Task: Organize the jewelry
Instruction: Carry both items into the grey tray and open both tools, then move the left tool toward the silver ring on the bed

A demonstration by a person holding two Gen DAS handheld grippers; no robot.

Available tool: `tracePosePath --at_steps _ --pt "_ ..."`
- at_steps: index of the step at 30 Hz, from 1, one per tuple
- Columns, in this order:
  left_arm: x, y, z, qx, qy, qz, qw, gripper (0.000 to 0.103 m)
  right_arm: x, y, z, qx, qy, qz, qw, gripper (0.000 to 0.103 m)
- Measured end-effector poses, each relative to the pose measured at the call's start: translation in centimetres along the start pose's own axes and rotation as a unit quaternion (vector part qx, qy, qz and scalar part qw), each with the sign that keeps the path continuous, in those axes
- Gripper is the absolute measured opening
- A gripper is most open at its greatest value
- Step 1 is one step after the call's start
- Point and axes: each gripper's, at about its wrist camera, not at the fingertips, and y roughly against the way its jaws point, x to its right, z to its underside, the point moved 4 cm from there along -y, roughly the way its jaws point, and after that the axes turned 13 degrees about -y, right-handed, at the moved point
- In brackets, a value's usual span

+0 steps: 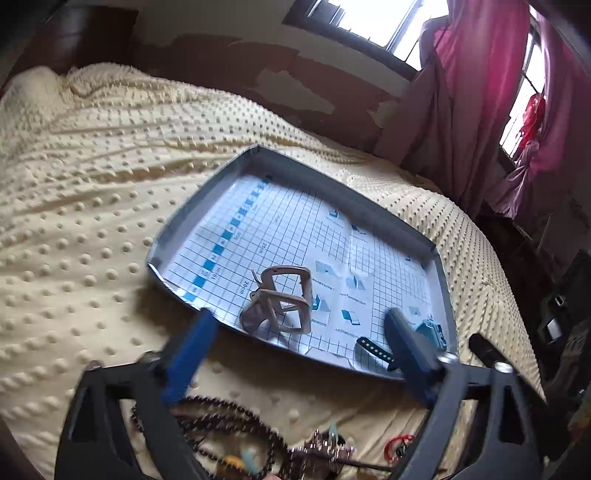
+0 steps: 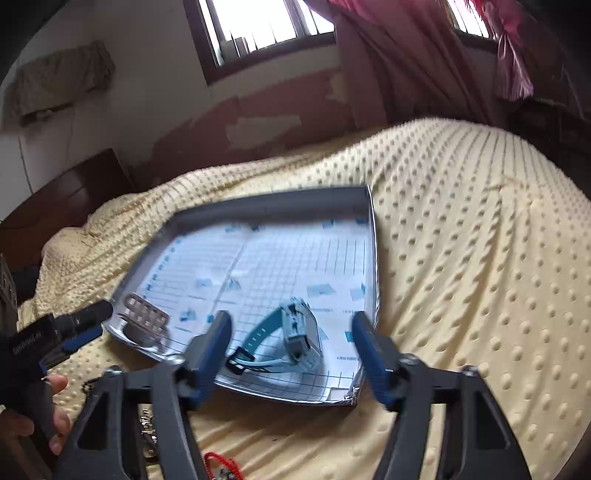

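We saw a nubby, matt cream bedspread (image 2: 461, 258) of soft cloth. On it sat a tray (image 2: 373, 258) with dull grey walls, lined with smooth, slightly glossy gridded paper (image 1: 295, 229). The curtain (image 1: 472, 92) looked like thin magenta fabric.

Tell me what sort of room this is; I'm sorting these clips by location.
Most likely a bedroom: the tray sits on a bed spread with a cream dotted blanket, a dark wooden headboard stands at its far end, and pink curtains hang by the window.
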Motion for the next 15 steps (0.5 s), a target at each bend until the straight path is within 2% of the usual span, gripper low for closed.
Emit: tracePosePath --at_steps 4,6,7,11,15 --pt "1.2 4.6 0.2 0.043 -0.027 -0.013 0.9986 0.101 -2.4 3.7 -0.2 0.028 0.039 -0.019 0.999 0.087" --pt "1.7 6.5 0.5 0.053 -0.035 -0.022 0.9977 0.101 -3.7 5.8 0.4 0.042 0.074 -0.023 0.996 0.100" --pt "1.9 7.5 0.8 0.060 -0.039 -0.024 0.9971 0.101 -4.2 7.2 0.8 0.054 0.091 -0.026 0.994 0.103" --pt "3.3 11.8 2.4 0.101 -0.063 -0.033 0.9923 0.101 -5.1 11.9 2.9 0.086 0.116 -0.050 0.988 0.103" --pt "4.8 15.7 4.8 0.135 -0.126 -0.065 0.9805 0.102 -5.2 15.1 5.3 0.100 0.122 -0.063 0.985 0.103"
